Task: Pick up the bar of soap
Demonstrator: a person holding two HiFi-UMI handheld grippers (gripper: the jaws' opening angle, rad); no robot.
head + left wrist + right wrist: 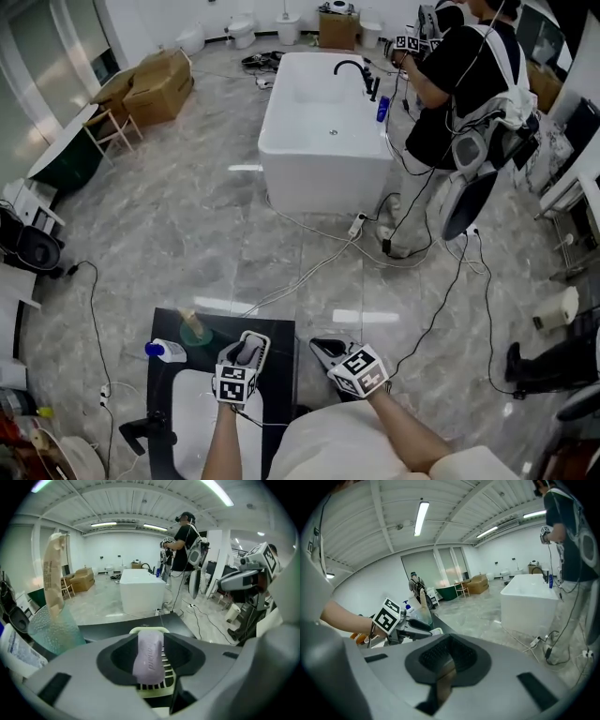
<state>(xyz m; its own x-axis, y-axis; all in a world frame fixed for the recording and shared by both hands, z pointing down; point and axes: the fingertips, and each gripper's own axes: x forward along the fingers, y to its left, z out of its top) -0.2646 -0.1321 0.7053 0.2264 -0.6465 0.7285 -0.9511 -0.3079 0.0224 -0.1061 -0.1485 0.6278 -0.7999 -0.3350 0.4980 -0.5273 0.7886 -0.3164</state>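
A lilac bar of soap stands on edge on a pale green slatted soap dish. My left gripper is round it, jaws open, one on each side of the bar, with a gap showing on its right. In the head view this left gripper hovers over the black counter beside the white basin. To the right, past the counter's edge, my right gripper is shut with nothing in it; its jaws leave only a thin slit.
A teal glass and a blue-capped bottle stand left of the soap dish. A black faucet sits by the basin. A white bathtub, a standing person and floor cables lie beyond.
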